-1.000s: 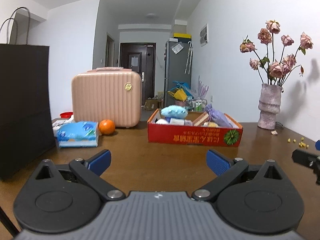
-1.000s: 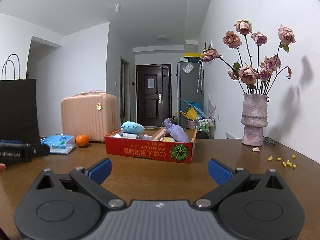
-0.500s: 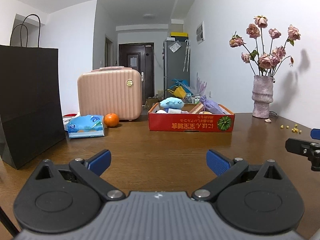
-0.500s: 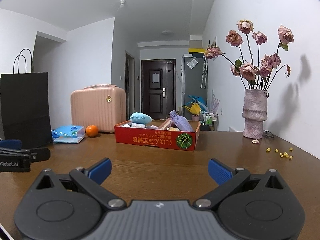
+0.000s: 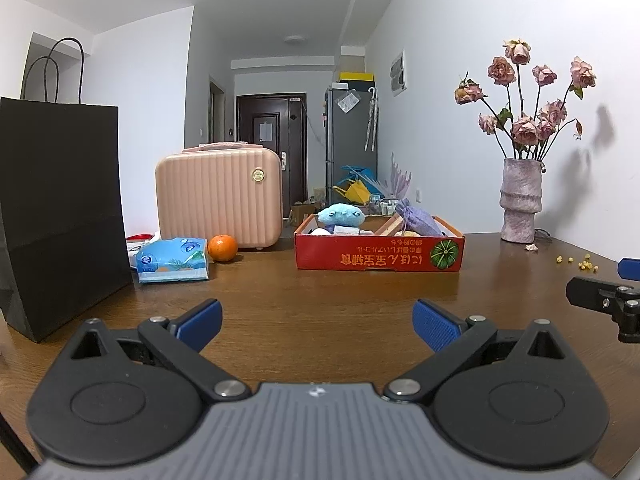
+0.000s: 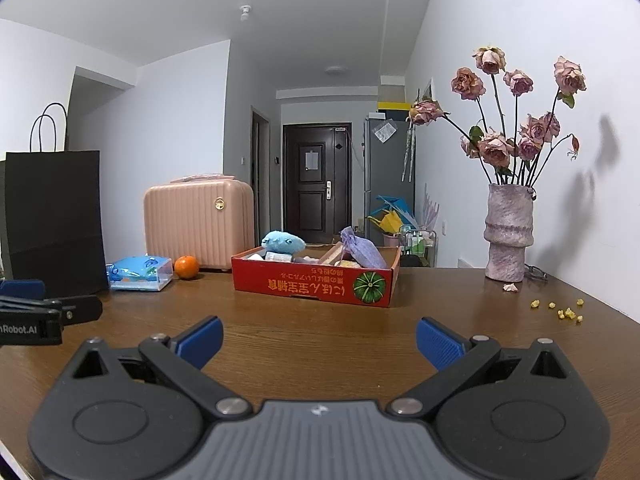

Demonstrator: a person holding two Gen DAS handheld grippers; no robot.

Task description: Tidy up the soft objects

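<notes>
Brown wood table stretches ahead of both tools. The left tool and right tool each gape wide, holding nothing. Well ahead of them sits a red box containing a blue plush and a lilac pouch; a tissue pack lies ahead-left.

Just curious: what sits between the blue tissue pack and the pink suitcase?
A round orange fruit sits between the blue tissue pack and the ribbed pink suitcase, clearest in the left wrist view.
</notes>
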